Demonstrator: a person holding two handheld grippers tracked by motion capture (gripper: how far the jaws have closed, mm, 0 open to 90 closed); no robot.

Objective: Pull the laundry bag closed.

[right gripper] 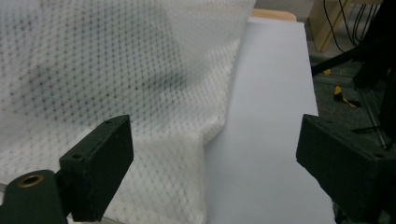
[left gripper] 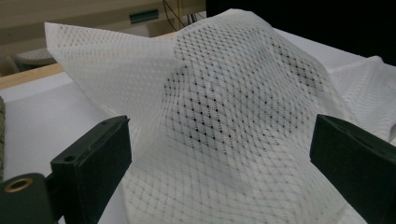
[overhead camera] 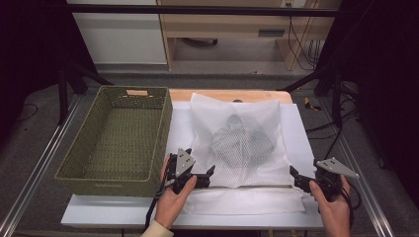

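High view: mesh bag (overhead camera: 236, 143) with dark bundle (overhead camera: 240, 138) beside basket (overhead camera: 116, 138). Left gripper (overhead camera: 207, 175) and right gripper (overhead camera: 298, 176) flank the bag's near edge, jaws wide, empty. Gripper views show the weave.

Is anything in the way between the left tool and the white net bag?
Nothing visible is. The left tool sits open right at the near-left edge of the white net bag, with only bare white table cover around it.

- A white mesh bag (overhead camera: 237, 143) with dark clothing (overhead camera: 240, 138) inside lies on the surface (overhead camera: 113, 212).
- Left claw (overhead camera: 206, 176) and right claw (overhead camera: 298, 177) flank its near edge, both spread.
- A green basket (overhead camera: 116, 138) stands left.
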